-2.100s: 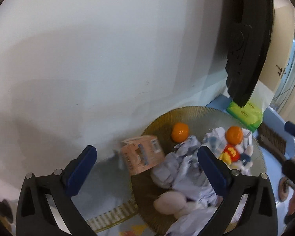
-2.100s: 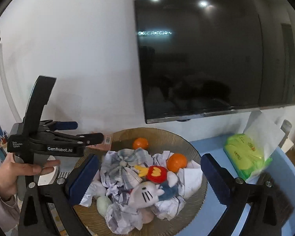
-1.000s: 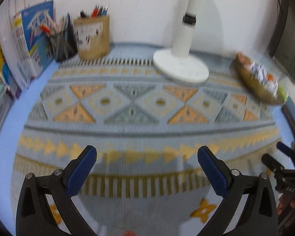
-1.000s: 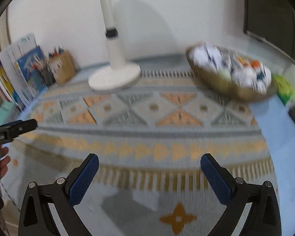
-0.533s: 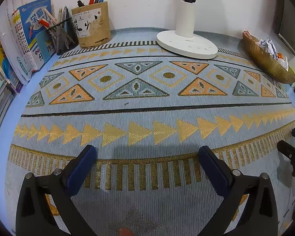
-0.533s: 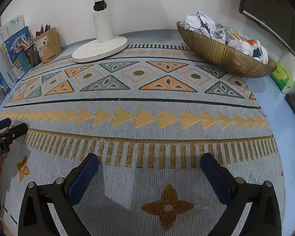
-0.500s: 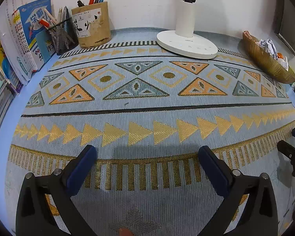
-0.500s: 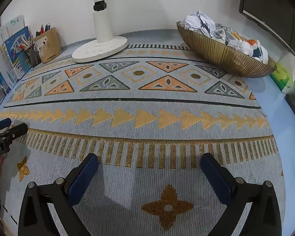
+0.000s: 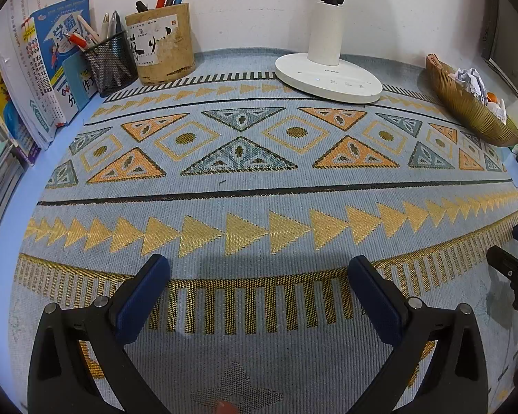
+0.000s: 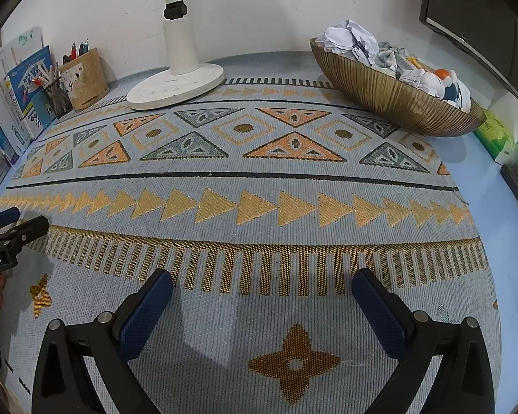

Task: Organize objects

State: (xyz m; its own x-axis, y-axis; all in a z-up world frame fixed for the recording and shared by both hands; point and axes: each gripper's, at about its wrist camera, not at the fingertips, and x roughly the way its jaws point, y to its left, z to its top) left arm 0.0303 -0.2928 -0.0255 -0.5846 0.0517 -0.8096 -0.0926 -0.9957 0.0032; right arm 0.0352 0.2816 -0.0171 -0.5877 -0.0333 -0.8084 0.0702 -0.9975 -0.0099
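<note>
**Hovering over the patterned mat, both grippers empty**

Covering most of the counter (image 9: 3, 227) is a woven mat (image 9: 259, 172) in pale blue with orange and grey triangles, gold bands and a dark stripe. At its far edge stands a white lamp base (image 9: 328, 76) with its column rising out of view. At the far right corner sits a ribbed gold bowl (image 10: 390, 93), heaped with crumpled paper (image 10: 352, 39), checked cloth and small toys, one orange ball (image 10: 443, 73) among them (the rest too jumbled to name). A green packet (image 10: 497, 134) lies just beyond the bowl, off the mat.

Along the far left, books (image 9: 38, 69) lean against the wall, with a black mesh pen cup (image 9: 110, 62) and a tan pen holder (image 9: 162, 45) side by side near them.

Nearest the cameras, the left gripper (image 9: 259, 276) hangs low over the mat's gold fringe band, its blue-padded fingers spread wide with nothing between them. The right gripper (image 10: 262, 289) hangs likewise, fingers wide apart and holding nothing; each shows at the edge of the other's view.
</note>
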